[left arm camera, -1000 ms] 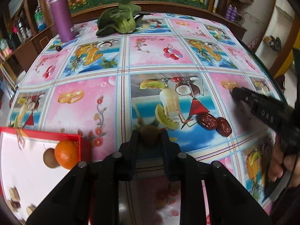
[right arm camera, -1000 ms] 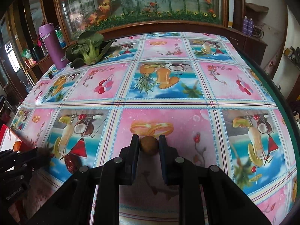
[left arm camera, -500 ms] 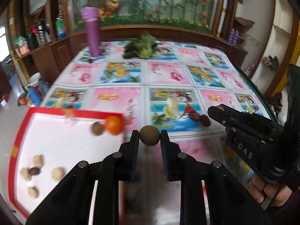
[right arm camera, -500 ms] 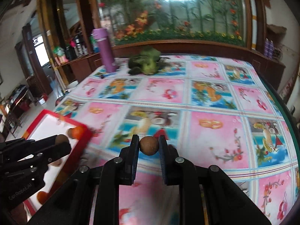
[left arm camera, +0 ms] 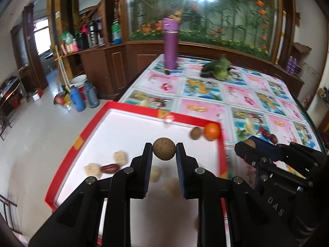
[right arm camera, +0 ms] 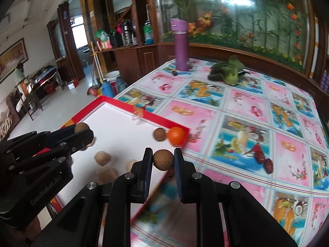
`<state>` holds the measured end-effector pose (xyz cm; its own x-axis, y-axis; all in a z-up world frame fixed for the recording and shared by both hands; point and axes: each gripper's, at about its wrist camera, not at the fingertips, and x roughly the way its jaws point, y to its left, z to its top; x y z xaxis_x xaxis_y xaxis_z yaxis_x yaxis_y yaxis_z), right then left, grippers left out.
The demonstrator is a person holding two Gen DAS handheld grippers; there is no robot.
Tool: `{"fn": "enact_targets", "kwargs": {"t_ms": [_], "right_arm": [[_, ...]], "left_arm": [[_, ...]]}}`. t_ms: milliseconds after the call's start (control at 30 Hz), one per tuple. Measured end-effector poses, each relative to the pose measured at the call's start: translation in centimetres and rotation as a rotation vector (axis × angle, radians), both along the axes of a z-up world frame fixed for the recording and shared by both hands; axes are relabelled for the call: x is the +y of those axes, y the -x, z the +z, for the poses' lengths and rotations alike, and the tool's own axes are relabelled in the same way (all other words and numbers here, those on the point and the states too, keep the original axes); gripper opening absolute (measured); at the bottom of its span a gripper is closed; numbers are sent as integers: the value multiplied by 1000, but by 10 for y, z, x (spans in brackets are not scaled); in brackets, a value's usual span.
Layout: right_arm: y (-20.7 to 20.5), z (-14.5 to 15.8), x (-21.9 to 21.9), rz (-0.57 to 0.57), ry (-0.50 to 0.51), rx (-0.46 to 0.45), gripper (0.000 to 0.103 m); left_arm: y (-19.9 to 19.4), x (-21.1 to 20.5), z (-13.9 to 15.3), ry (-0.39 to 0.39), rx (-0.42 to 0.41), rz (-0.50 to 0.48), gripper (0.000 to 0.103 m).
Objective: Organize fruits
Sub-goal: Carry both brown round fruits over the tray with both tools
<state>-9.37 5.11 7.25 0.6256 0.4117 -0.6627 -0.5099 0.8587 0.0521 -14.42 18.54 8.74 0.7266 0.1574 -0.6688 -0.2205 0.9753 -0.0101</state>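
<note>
- Both grippers lifted off the tablecloth and swung over to the red tray within the last second, each carrying a small round brown fruit.
- Left wrist view: left gripper (left arm camera: 164, 151) is clamped on a brown fruit (left arm camera: 164, 148), held in the air above the middle of the red tray (left arm camera: 131, 107).
- Already in the tray: an orange (left arm camera: 212, 131) and another brown fruit (left arm camera: 195, 133) side by side in the far right corner, a red date (left arm camera: 110, 168) with pale lumps (left arm camera: 120, 157) near the left side. Can't tell what the lumps are.
- Right gripper (left arm camera: 246, 144) sits just outside the tray's right rim, a brown fruit showing at its tip.
- Two dates (left arm camera: 270, 135) lie on the tablecloth, right of the tray.
- Right wrist view: right gripper (right arm camera: 163, 160) is closed on its own brown fruit (right arm camera: 163, 160), hovering about over the tray's near right rim (right arm camera: 164, 121).
- Left gripper (right arm camera: 82, 132) is over the tray's left part.
- Leafy greens (right arm camera: 228, 72) and a purple flask (right arm camera: 181, 47) stand well beyond the tray; probably not part of the job.
- Progress estimate: over halfway. Left to do: drop both held fruits, then fetch the two dates.
</note>
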Motion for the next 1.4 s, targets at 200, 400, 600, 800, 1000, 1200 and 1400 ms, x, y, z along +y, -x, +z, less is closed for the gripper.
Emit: {"fn": "enact_targets", "kwargs": {"t_ms": [200,400,600,800,1000,1200,1400], "right_arm": [[3,-5,38,46,32,6,19],[1,-15,63,54,63,36,19],[1,-22,71,46,72,47,19],[-4,-25,74,24,79,53,19],[-6,-30,81,12,84,71,19],[-12,-35,85,-10,95,78,19],[-22,-41,89,-45,116,98,19]], "left_arm": [[6,25,-8,15,0,45,25],[6,45,-20,36,25,73,25],[9,60,-29,53,41,95,25],[13,67,-34,60,47,97,25],[15,68,-38,70,54,81,25],[15,70,-41,80,57,74,25],[19,66,-50,91,73,32,25]]}}
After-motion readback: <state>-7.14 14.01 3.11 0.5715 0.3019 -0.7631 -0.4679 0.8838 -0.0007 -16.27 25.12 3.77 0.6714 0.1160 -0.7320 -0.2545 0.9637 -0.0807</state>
